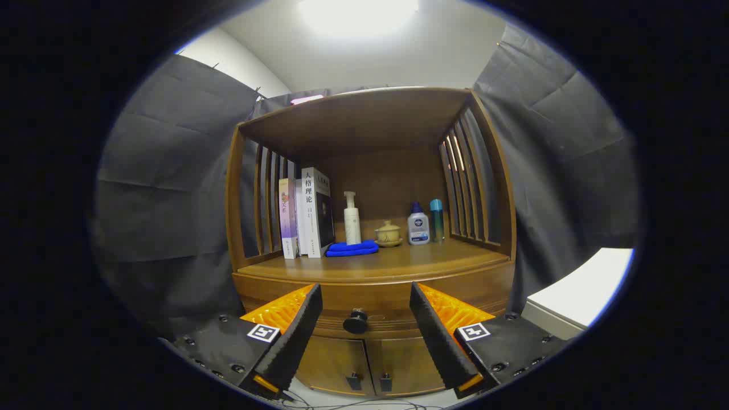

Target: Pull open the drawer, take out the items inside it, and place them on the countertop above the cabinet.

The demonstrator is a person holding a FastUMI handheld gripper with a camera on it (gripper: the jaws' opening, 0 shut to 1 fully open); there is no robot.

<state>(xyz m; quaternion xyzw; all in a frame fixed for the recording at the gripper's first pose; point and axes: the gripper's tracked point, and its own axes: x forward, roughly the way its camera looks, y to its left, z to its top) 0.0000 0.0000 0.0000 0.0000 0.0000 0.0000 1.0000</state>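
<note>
Fingers [296,330] of the gripper [364,336] stand wide apart and hold nothing, the 2 ridged black pads facing each other across a broad gap. That spread looks chosen for the approach: it leaves room to slip 1 pad on each side of a small target before closing.

Between the fingers, a little beyond their tips, sits the round black knob [355,322] of the drawer [370,302]. The drawer front is flush with the wooden cabinet [490,285], so it reads as fully closed and the items inside are hidden. The knob lies nearly on the midline of the gap, which suggests the gripper is lined up to clamp it and pull straight back. No pad touches it yet.

Below the knob, also between the fingers, 2 cabinet doors [364,364] meet at a pair of small dark handles.

Beyond the fingers and above the drawer runs the countertop [398,262], the place where the drawer's contents should end up. Its front strip is bare wood. Further back stand 2 or 3 upright books [304,213] ahead of the left finger, then a folded blue cloth [353,248] with a white pump bottle [352,219] behind it, a small lidded cup [389,233], a white bottle with a dark cap [418,225] and a slim teal bottle [437,220]. Kept to the rear, they leave the front open for setting things down.
</note>
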